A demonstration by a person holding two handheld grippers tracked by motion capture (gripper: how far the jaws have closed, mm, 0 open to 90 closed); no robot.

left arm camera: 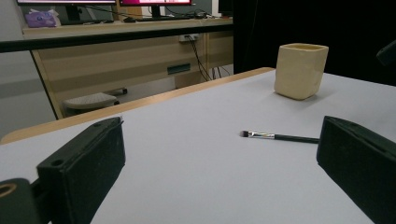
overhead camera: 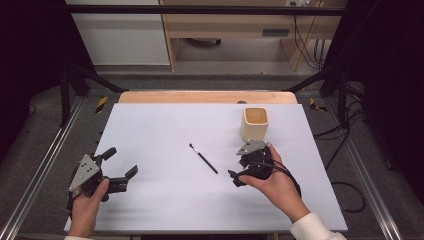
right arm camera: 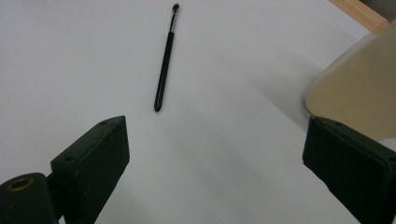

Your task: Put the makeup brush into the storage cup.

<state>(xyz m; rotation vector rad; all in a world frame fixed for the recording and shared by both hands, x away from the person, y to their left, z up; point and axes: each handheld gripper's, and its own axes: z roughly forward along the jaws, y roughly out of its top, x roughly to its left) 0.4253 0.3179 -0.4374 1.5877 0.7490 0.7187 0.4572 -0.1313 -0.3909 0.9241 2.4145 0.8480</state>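
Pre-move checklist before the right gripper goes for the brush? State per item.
1. Right gripper open: ok, jaws spread wide in its own view.
2. Left gripper open and holding nothing: ok.
3. Brush lying flat and free on the white mat: ok, nothing touches it.
4. Path from right gripper to brush handle clear: ok, bare mat between them.
5. Cream cup upright, apart from the brush: ok.
6. Cup empty inside: cannot tell, its bottom is hidden.
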